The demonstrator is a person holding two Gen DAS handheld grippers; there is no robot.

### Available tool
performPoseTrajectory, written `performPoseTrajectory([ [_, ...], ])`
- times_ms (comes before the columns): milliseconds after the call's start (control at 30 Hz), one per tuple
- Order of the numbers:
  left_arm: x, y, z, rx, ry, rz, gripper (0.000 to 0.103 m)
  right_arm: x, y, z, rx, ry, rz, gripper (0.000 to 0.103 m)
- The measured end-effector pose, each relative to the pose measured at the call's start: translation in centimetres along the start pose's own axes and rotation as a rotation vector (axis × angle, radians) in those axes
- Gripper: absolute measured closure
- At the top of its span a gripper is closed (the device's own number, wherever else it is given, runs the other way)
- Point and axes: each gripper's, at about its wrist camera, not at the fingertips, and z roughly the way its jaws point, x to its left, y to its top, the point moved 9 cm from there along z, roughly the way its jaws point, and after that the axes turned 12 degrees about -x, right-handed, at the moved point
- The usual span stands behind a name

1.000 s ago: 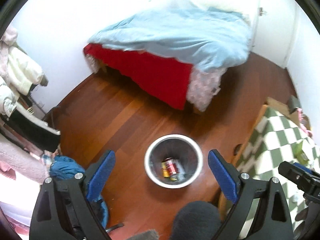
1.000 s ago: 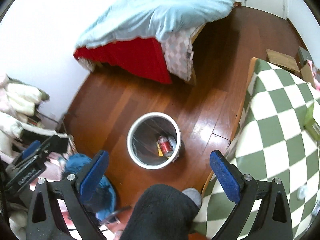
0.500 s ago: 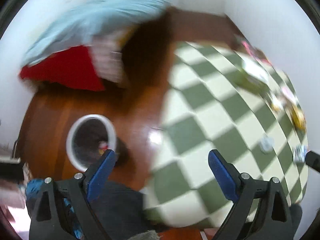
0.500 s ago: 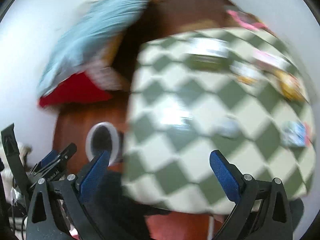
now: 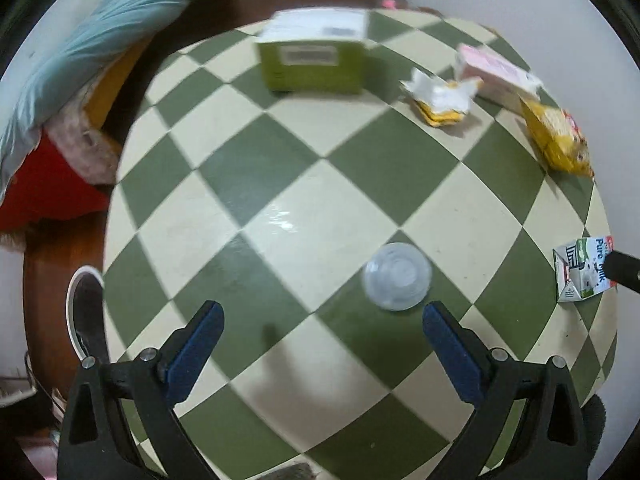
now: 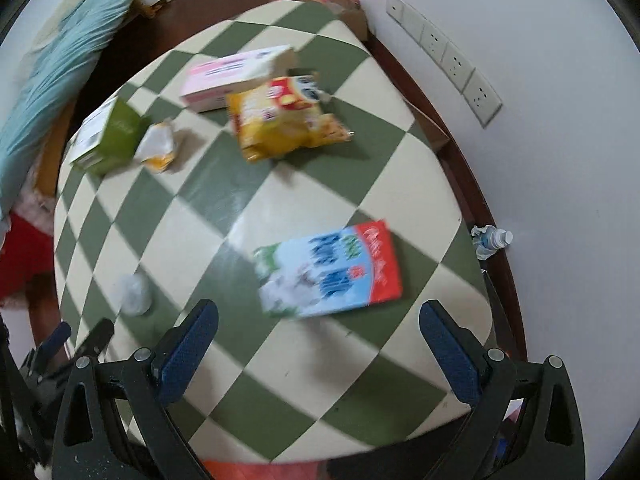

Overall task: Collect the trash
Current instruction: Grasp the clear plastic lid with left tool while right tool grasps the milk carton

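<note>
A green-and-cream checkered table (image 5: 280,184) holds trash. A clear plastic cup (image 5: 397,276) lies just ahead of my open, empty left gripper (image 5: 322,340); it also shows in the right wrist view (image 6: 134,294). A milk carton (image 6: 328,270) lies flat just ahead of my open, empty right gripper (image 6: 318,340); it shows at the right edge of the left wrist view (image 5: 582,274). Further back lie a yellow snack bag (image 6: 284,118), a pink box (image 6: 236,76), a green box (image 5: 312,58) and a crumpled wrapper (image 5: 440,98).
A round trash bin (image 5: 82,312) stands on the wooden floor left of the table. A bed with a blue duvet (image 5: 92,40) lies beyond. A wall with sockets (image 6: 444,58) runs along the table's right side, with a small bottle (image 6: 490,240) by it.
Both grippers have swung from over the trash bin on the floor to over the checkered table. The cup and milk carton now lie just ahead of the fingers.
</note>
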Motion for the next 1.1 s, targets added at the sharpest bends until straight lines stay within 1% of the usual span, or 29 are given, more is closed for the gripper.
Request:
performPoseTrajectory([
  [133,-1.5,0.1,1.1,0.016,-0.003,0.042,0.002,0.3,0.2,1.7,0.019,-0.001,-0.019,0.001],
  [267,-2.5,0.4,2.2,0.028,-0.018,0.049,0.003,0.6,0.4,3.3,0.036,-0.005,-0.027,0.001],
  [333,-3.0,0.7,2.3,0.019,-0.028,0.051,0.009,0.7,0.4,3.7,0.042,-0.013,-0.034,0.001],
  [400,-3.3,1.0,2.3,0.009,-0.029,0.055,0.034,1.0,0.3,4.2,0.044,-0.019,-0.045,0.001],
  [467,-3.4,1.0,2.2,0.013,-0.041,0.040,0.045,1.1,0.2,4.6,0.052,-0.022,-0.054,0.001],
  [500,-3.6,1.0,2.2,0.010,-0.054,0.031,0.055,1.1,0.1,4.8,0.056,-0.021,-0.055,0.001],
  [567,-3.9,1.1,2.0,0.000,-0.070,0.027,0.067,0.9,0.0,5.1,0.067,-0.025,-0.057,0.001],
  [667,-3.9,1.5,2.1,-0.016,-0.056,0.050,0.067,0.7,-0.1,5.6,0.077,-0.029,-0.062,0.001],
  [833,-4.2,1.4,1.8,-0.029,-0.056,0.058,0.067,0.6,-0.4,6.0,0.078,-0.025,-0.057,0.001],
  [933,-4.0,1.5,1.4,-0.040,-0.052,0.063,0.067,0.5,-0.2,5.8,0.059,-0.021,-0.050,0.002],
  [967,-3.9,1.6,1.2,-0.044,-0.053,0.062,0.067,0.5,-0.1,5.8,0.052,-0.018,-0.047,0.007],
  [1100,-3.3,2.1,0.2,-0.067,-0.059,0.057,0.067,0.9,0.0,5.3,0.035,-0.016,-0.052,0.007],
])
